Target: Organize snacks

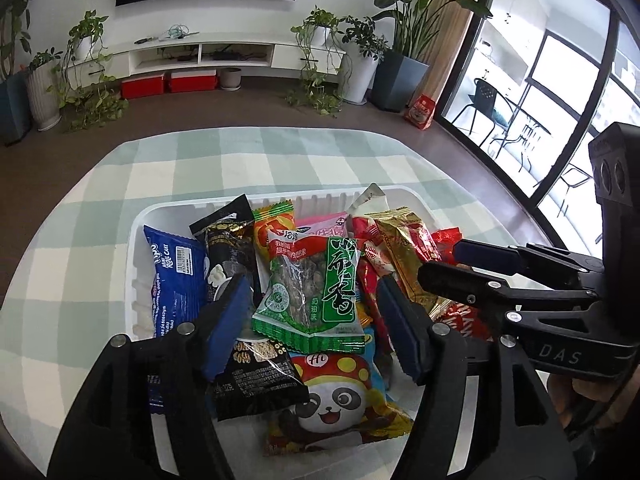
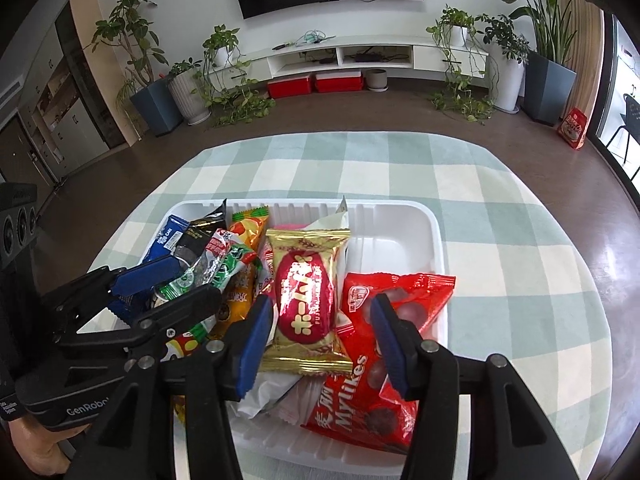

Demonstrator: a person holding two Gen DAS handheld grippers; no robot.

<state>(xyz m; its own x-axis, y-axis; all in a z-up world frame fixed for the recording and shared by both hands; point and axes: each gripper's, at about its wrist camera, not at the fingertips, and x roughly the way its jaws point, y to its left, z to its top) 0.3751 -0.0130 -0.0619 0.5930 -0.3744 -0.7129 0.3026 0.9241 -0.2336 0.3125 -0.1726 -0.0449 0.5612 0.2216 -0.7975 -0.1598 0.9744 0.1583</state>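
White ribbed plastic tray (image 2: 434,236) is seen on a green-and-white checked tablecloth (image 2: 500,216), snack packets heaped mostly in its left half.

L gripper (image 1: 310,316): jaws spread, nothing held. Green-and-clear nut packet (image 1: 316,288) lies directly between and just ahead of the pads, long axis running away from the gripper, resting on other packs incl. a panda-print bag (image 1: 340,396) and a blue cake wrapper (image 1: 174,276).

R gripper (image 2: 316,332): jaws released, empty. Gold-and-red candy packet (image 2: 306,300) sits between the fingers, long axis fwd; red Mylikes bag (image 2: 380,352) is overlapped by the R pad.

Judged: each arm is nearest its own pack.

Room: tray's far-right area is bare; cloth is open beyond the rim. Grippers sit close side by side, so collision risk is judged real.
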